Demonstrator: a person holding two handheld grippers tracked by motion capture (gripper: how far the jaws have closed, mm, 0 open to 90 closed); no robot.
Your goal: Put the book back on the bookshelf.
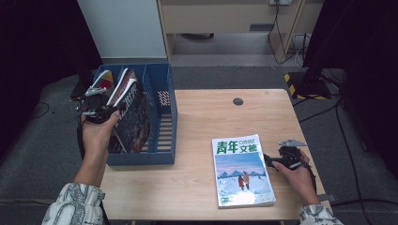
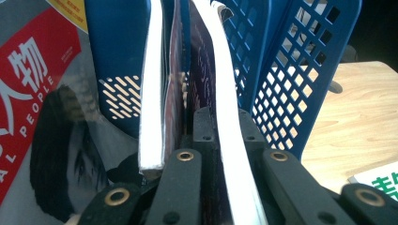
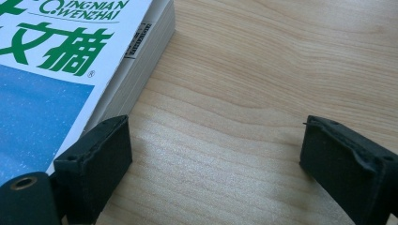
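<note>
A dark-covered magazine stands tilted in the middle slot of a blue file rack at the table's left. My left gripper is shut on its near edge; in the left gripper view the jaws clamp the dark cover and white pages. A white and blue magazine with green characters lies flat at the front right. My right gripper rests open on the wood beside its right edge, and the magazine's corner sits next to one pad with nothing between the fingers.
A red-covered magazine leans in the rack's left slot. The rack's right slot holds nothing. A round cable hole marks the wooden table at the back. Beyond the far right corner, a black stand with hazard stripes stands on the floor.
</note>
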